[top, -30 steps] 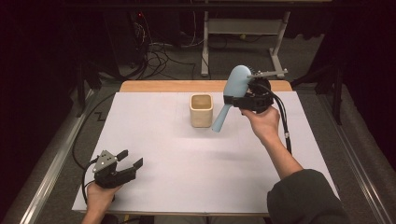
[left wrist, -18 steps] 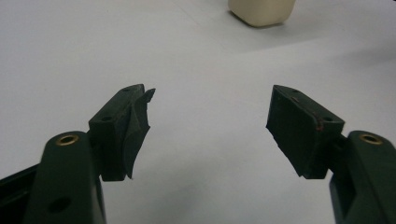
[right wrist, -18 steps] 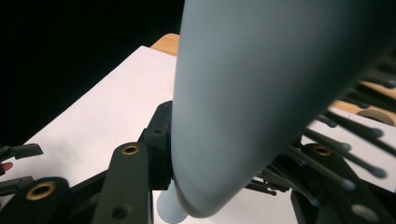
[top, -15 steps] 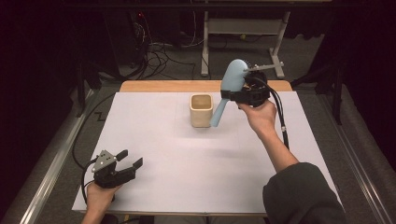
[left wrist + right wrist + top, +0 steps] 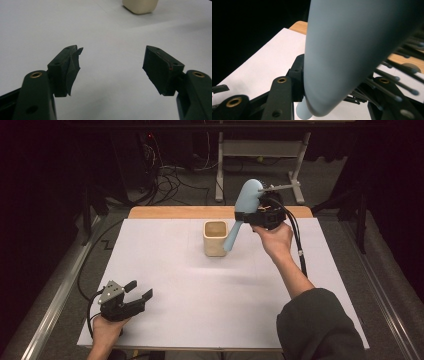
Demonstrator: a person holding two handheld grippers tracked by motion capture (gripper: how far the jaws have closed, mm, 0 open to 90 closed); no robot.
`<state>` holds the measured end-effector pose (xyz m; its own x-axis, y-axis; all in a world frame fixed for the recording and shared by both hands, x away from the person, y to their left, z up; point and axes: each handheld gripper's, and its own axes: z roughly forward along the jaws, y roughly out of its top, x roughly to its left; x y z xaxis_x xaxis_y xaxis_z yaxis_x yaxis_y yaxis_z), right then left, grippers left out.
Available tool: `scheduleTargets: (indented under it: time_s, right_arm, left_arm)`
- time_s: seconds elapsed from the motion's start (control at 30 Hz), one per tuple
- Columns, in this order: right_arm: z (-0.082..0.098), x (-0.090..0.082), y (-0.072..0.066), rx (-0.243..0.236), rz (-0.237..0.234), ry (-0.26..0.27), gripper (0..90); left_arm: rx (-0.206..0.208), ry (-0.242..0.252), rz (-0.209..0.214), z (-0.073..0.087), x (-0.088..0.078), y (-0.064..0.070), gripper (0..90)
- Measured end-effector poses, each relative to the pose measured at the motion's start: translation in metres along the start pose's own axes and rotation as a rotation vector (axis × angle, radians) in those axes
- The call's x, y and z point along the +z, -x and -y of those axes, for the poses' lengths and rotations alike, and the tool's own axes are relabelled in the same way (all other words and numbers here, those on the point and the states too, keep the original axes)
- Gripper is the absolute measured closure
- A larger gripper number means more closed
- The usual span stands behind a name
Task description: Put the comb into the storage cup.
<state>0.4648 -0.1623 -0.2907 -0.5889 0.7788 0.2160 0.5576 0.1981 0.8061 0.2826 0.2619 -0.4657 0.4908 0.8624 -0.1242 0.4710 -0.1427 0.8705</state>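
My right gripper [image 5: 250, 215] is shut on a pale blue hairbrush [image 5: 246, 202], held in the air with its head up and its handle slanting down towards a cream square cup [image 5: 216, 238]. The handle tip hangs just right of the cup's rim. In the right gripper view the brush body [image 5: 352, 50] fills the space between the jaws, with dark bristles at the right. My left gripper [image 5: 141, 291] rests near the table's front left corner, open with nothing between its pads [image 5: 72, 68]. The cup [image 5: 140, 5] shows far ahead of it.
The white table sheet [image 5: 210, 300] lies over a wooden top whose far edge [image 5: 175, 212] shows. Behind the table are cables and a metal stand [image 5: 260, 150] on the floor. A rail [image 5: 55, 300] runs along the left side.
The right hand has carried the brush a little to the left and up, bringing its handle closer to the cup. The left gripper has stayed put.
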Motion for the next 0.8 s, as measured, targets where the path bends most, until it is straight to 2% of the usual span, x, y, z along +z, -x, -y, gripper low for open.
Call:
scheduleTargets:
  time_s: [0.8]
  right_arm:
    - [-0.026,0.008,0.002,0.007,0.053,0.023,55.6]
  left_arm:
    - [-0.004,0.005,0.000,0.000,-0.001,-0.001,29.6]
